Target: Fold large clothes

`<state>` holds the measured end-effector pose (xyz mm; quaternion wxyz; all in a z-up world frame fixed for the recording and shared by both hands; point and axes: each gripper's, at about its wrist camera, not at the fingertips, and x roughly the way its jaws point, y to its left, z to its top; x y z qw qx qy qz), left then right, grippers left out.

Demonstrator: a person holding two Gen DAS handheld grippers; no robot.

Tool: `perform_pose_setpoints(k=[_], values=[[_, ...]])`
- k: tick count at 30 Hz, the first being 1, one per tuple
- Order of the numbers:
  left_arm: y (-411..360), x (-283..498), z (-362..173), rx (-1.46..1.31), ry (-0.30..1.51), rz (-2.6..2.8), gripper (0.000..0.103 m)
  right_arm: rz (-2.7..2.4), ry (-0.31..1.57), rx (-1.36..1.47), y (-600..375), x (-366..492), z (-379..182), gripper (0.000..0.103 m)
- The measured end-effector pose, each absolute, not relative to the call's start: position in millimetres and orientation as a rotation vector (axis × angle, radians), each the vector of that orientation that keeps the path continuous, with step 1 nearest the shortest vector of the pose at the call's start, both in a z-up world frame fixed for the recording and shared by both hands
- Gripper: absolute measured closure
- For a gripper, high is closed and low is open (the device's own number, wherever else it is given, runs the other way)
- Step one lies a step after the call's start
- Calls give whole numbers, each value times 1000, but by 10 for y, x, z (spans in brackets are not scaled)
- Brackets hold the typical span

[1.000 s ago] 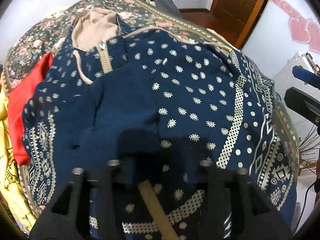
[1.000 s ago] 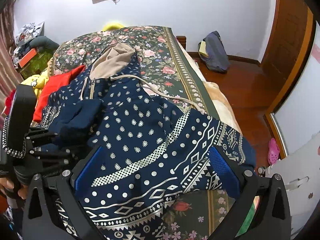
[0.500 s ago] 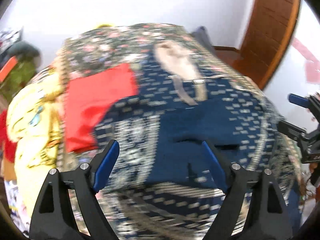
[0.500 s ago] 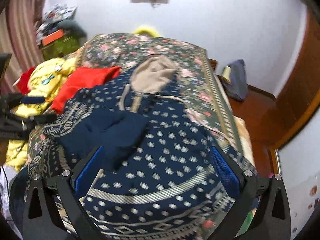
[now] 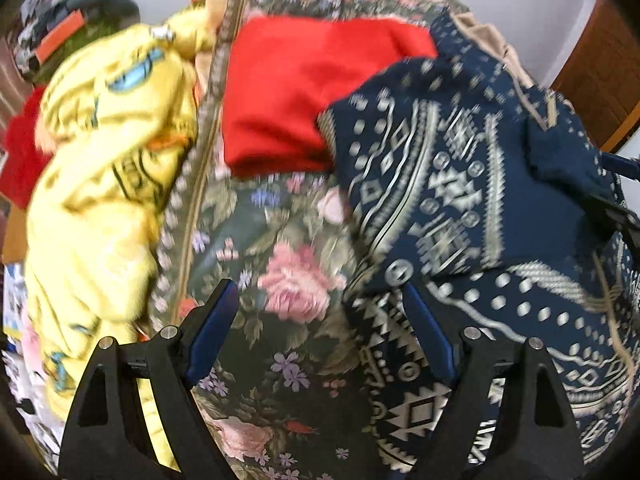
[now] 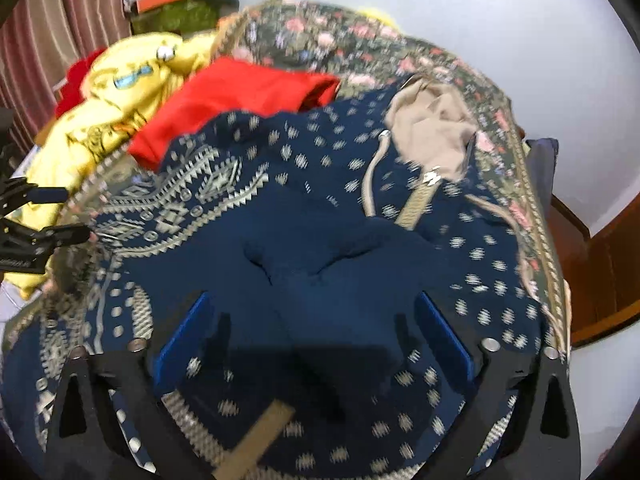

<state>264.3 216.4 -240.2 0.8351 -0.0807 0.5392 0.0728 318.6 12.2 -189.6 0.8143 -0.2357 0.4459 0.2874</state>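
Observation:
A navy hooded jacket (image 6: 320, 248) with white patterns, a beige hood lining (image 6: 432, 128) and a beige zip lies spread on a floral bedspread (image 5: 280, 248). Its sleeve is folded across the body. In the left wrist view the jacket's patterned edge (image 5: 448, 200) lies at the right. My left gripper (image 5: 320, 320) is open and empty above the bedspread, just left of that edge. My right gripper (image 6: 312, 328) is open and empty just above the jacket's middle. The left gripper also shows at the right wrist view's left edge (image 6: 36, 216).
A folded red garment (image 5: 304, 92) lies beside the jacket's far left side. A yellow printed garment (image 5: 100, 160) is heaped at the bed's left. Cluttered boxes (image 6: 172, 0) stand beyond the bed. A wooden door (image 5: 600, 72) is at the right.
My left gripper has opened, let go of the jacket and swung left over the bedspread. My right gripper has moved in over the jacket's middle.

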Motion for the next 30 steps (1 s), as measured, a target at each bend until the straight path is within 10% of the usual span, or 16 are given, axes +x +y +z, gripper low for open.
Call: perform_pose_setpoints(k=[7, 14, 30], values=[[2188, 2697, -2635, -204, 1135, 168, 24, 619, 991, -498, 239, 3362, -2075, 47], [2039, 2778, -2633, -212, 1086, 140, 78, 589, 964, -498, 216, 3410, -2030, 89], [2014, 2743, -2639, -210, 1100, 223, 79, 484, 824, -145, -1139, 3236, -1138, 94]])
